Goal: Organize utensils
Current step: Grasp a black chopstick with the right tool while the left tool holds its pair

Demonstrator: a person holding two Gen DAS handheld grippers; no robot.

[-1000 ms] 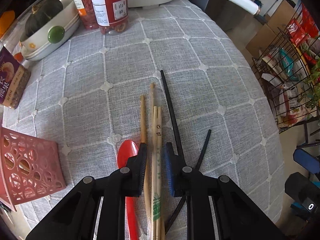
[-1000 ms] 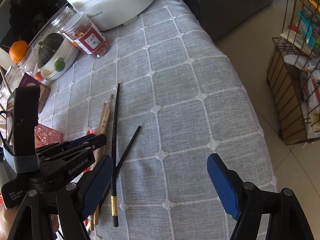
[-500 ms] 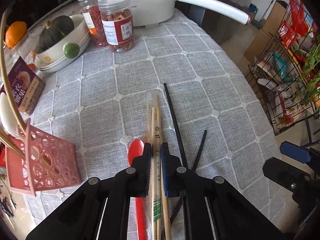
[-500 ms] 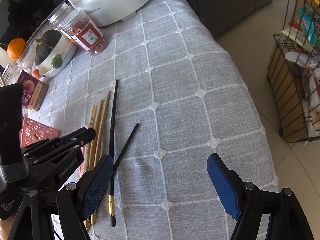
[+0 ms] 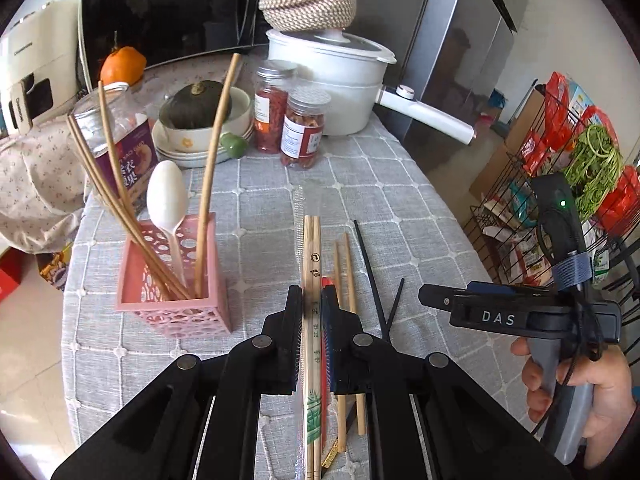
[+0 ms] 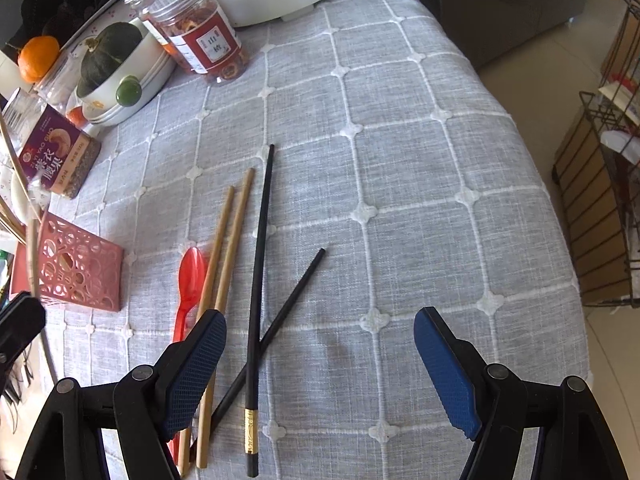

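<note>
My left gripper (image 5: 312, 300) is shut on a wrapped pair of disposable chopsticks (image 5: 311, 256) and holds it lifted above the table. A pink perforated holder (image 5: 172, 280) stands to its left with several bamboo chopsticks and a white spoon (image 5: 166, 200). On the cloth lie two bamboo chopsticks (image 6: 228, 240), two crossed black chopsticks (image 6: 258, 264) and a red spoon (image 6: 190, 280). My right gripper (image 6: 320, 360) is open and empty, hovering over the black chopsticks; it also shows in the left wrist view (image 5: 496, 312).
At the table's back stand a white pot (image 5: 332, 80), two jars (image 5: 304, 128), a bowl with a squash (image 5: 200, 112), a nut jar (image 6: 56, 160) and an orange (image 5: 122, 66). A wire rack (image 5: 580, 184) stands on the floor right of the table edge.
My left gripper closed on the wrapped chopsticks and lifted them off the cloth, tilting up so the holder came into view. My right gripper stayed open and moved slightly lower.
</note>
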